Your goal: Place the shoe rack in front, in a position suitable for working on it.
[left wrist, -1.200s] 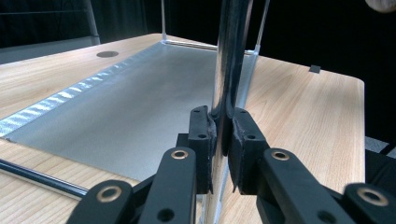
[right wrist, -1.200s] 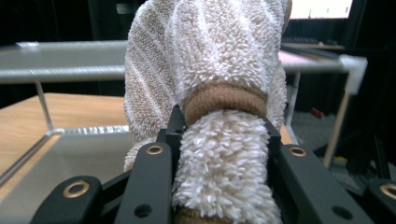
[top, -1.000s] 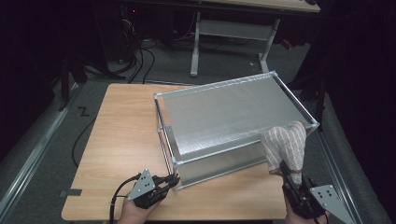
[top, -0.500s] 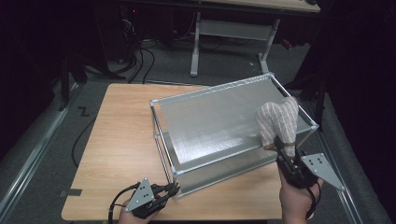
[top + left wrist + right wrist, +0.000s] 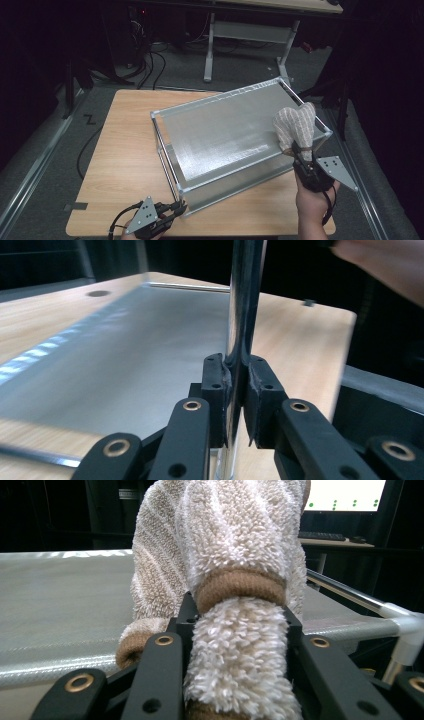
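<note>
A metal rack with a silver shelf top (image 5: pixel 225 130) stands askew on the wooden table (image 5: pixel 125 140). My left gripper (image 5: pixel 177 207), near the table's front edge, is shut on the rack's near corner post (image 5: pixel 245 300); both pads (image 5: pixel 220 385) press the shiny tube. My right gripper (image 5: pixel 300 152) is shut on a fluffy cream cloth with a brown band (image 5: pixel 296 125), held upright over the shelf's right side. In the right gripper view the cloth (image 5: pixel 235 535) bulges between the jaws of that gripper (image 5: pixel 240 615) and rests against the shelf surface (image 5: pixel 60 595).
Behind the table stand a white desk frame (image 5: pixel 210 50) and floor cables (image 5: pixel 150 60). Metal floor rails run along the left (image 5: pixel 30 175) and right (image 5: pixel 370 200). A lit monitor (image 5: pixel 345 495) sits beyond the rack. Bare tabletop lies left of the rack.
My right gripper has carried the cloth from the shelf's near right corner farther along its right side. The rack has turned slightly, and the left gripper has shifted toward the front edge with it.
</note>
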`<state>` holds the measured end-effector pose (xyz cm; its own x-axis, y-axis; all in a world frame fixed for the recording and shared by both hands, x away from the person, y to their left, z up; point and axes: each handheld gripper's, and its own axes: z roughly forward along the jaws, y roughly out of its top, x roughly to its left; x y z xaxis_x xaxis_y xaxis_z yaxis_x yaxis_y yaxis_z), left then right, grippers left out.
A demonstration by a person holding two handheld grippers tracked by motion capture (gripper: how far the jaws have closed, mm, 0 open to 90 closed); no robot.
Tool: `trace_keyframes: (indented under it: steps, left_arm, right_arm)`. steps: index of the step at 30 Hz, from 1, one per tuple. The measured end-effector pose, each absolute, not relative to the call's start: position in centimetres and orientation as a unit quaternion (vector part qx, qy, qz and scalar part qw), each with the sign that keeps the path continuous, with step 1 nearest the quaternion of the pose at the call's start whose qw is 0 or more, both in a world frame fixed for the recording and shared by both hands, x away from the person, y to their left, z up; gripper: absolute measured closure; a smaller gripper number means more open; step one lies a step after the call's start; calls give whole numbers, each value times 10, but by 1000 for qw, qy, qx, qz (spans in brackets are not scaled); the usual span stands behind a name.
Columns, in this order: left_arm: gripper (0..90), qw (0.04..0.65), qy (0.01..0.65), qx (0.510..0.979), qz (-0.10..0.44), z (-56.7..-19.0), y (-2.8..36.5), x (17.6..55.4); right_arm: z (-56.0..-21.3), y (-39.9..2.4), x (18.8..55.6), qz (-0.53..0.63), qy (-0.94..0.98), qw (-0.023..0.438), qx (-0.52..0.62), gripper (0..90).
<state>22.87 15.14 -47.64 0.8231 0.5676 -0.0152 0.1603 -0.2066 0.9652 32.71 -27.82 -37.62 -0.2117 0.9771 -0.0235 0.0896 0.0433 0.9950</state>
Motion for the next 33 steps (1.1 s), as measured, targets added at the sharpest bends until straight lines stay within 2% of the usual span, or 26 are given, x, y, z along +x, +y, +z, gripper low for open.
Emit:
trace_keyframes:
  steps: [7, 19, 33]
  left_arm:
    - [801, 583, 217, 766, 165, -476, 144, 224]
    - [800, 583, 215, 766, 164, -476, 144, 221]
    - [800, 581, 215, 767, 167, -477, 145, 220]
  right_arm:
    - [-370, -276, 339, 513, 584, 426, 463, 669]
    - [-361, -269, 358, 501, 590, 432, 463, 642]
    - [-363, -276, 366, 506, 586, 424, 470, 555]
